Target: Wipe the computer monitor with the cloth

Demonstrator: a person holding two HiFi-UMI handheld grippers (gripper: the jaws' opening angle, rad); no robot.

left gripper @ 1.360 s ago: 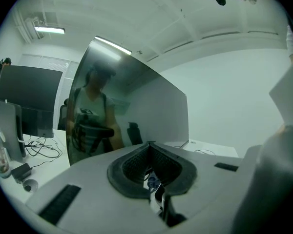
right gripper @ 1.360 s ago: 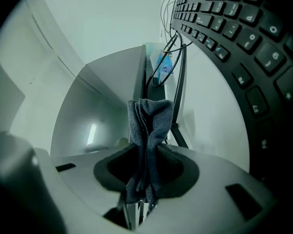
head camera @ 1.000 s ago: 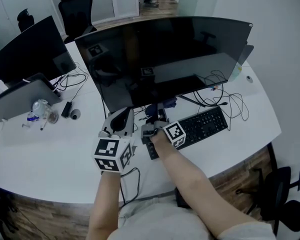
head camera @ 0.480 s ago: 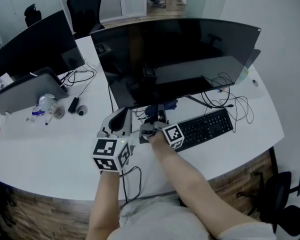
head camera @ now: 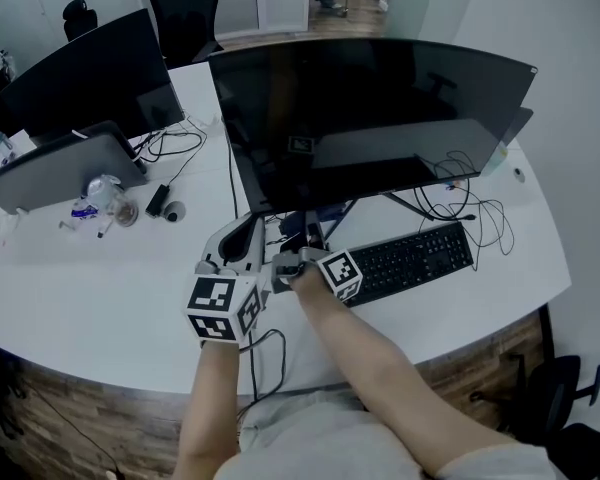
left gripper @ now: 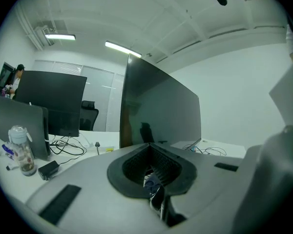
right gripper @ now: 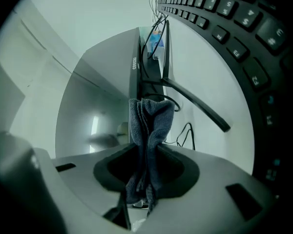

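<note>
Head view and 2 gripper views of a white desk [head camera: 100, 288] carrying a wide dark computer monitor [head camera: 380, 118].

The right gripper [head camera: 283, 264] is lying low over the desk, just near of the monitor's stand and just left of the black keyboard [head camera: 410, 258]. Its jaws are pinching a folded blue-grey cloth [right gripper: 149, 130]. The cloth is standing up out of the jaws toward a dark leg of the stand [right gripper: 195, 104] and the monitor's lower edge. Whether it is touching either cannot be told.

The left gripper [head camera: 246, 232] is sitting just left of the right one, pointing toward the far side of the desk. Its jaws are pressing together at the tips, and the screen is rising beyond them.

At the far left, a 2nd dark monitor [head camera: 80, 78] is standing, with a plastic bottle [head camera: 105, 193] and loose cables [head camera: 170, 143] lying near it. A black office chair [head camera: 185, 13] is standing beyond the desk.
</note>
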